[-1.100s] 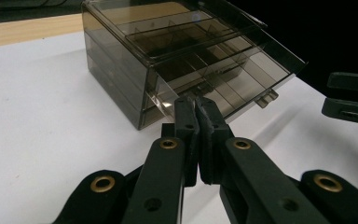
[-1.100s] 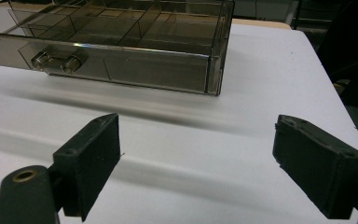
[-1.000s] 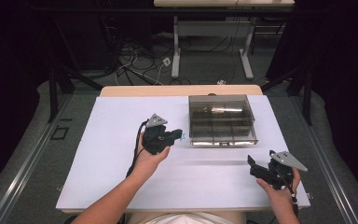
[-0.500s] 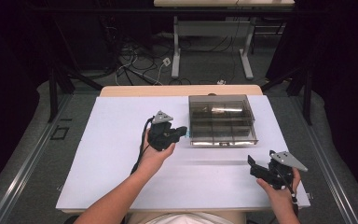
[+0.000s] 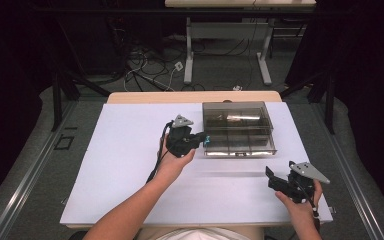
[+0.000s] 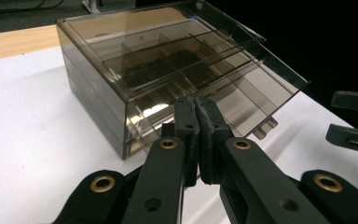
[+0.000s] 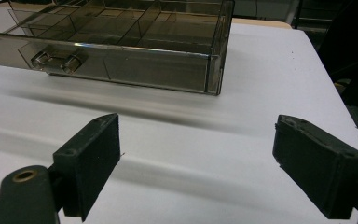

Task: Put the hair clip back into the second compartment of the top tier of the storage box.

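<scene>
Left gripper (image 6: 196, 140) is pressing its jaws together beside the smoky, clear-plastic drawer box (image 5: 237, 128) — right gripper (image 7: 196, 163) is gaping wide before it

High view overhead, facing forward and down on desk (image 5: 130, 165); both gripper views low, close; all share smoky box (image 5: 237, 127).

A lab or test room w/ dark curtains. White-covered table (image 5: 130, 150) on grey carpet. Loose cables (image 5: 145, 70) and a desk frame (image 5: 227, 50) behind.
</scene>
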The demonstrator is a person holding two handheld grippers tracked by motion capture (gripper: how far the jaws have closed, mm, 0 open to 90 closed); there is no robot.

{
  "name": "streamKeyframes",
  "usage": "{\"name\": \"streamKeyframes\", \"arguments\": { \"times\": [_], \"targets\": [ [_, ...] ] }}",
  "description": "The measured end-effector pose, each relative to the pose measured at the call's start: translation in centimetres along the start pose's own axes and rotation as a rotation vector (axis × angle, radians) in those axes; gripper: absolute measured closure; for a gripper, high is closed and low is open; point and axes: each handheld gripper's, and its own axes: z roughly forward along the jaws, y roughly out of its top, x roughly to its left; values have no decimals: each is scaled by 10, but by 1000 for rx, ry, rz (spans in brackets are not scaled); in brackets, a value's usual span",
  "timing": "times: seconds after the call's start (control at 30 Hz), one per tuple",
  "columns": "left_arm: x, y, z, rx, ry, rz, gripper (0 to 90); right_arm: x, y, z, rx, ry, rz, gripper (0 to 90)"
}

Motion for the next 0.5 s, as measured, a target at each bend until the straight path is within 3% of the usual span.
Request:
{"name": "streamKeyframes", "arguments": {
  "times": [0.5],
  "targets": [
    [-21,23,26,-2,-9,18,885,-1,-1,0,-3,2,4,146]
  ]
}}
